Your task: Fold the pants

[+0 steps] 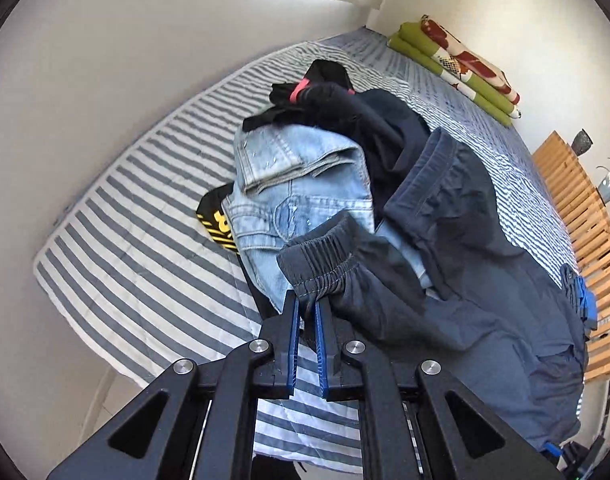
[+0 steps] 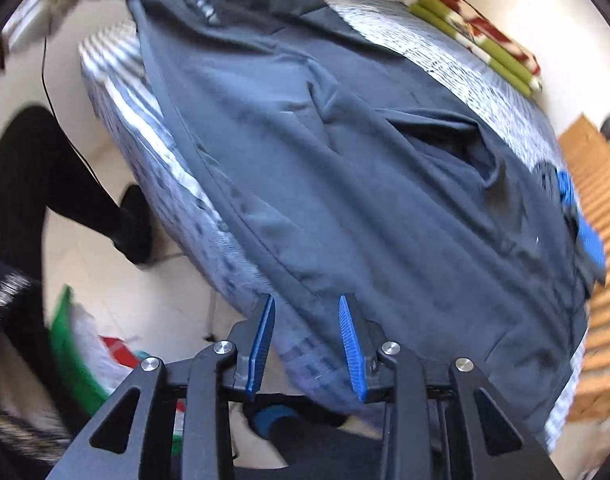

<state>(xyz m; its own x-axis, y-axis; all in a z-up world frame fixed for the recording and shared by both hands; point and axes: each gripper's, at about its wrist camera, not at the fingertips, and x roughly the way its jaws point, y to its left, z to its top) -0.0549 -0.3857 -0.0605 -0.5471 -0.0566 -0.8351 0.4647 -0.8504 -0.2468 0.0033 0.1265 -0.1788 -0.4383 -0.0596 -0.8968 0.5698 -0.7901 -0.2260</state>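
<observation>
While my left gripper (image 1: 306, 305) pinches the navy pants (image 1: 465, 280) by the cuff over the bed (image 1: 125, 240) and the right gripper (image 2: 307, 306) gapes open at its edge, I reckon they'll snag the jeans (image 1: 297, 184) underneath.

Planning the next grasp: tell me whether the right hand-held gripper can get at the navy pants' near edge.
Probably yes: the right hand-held gripper is open with the navy pants edge at its fingertips, nothing between.

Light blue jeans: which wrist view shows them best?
Left wrist. The jeans lie sharp and mid-frame in the clothes pile, just beyond the dark pants. The right wrist view shows none of them; the dark pants fill it.
</observation>
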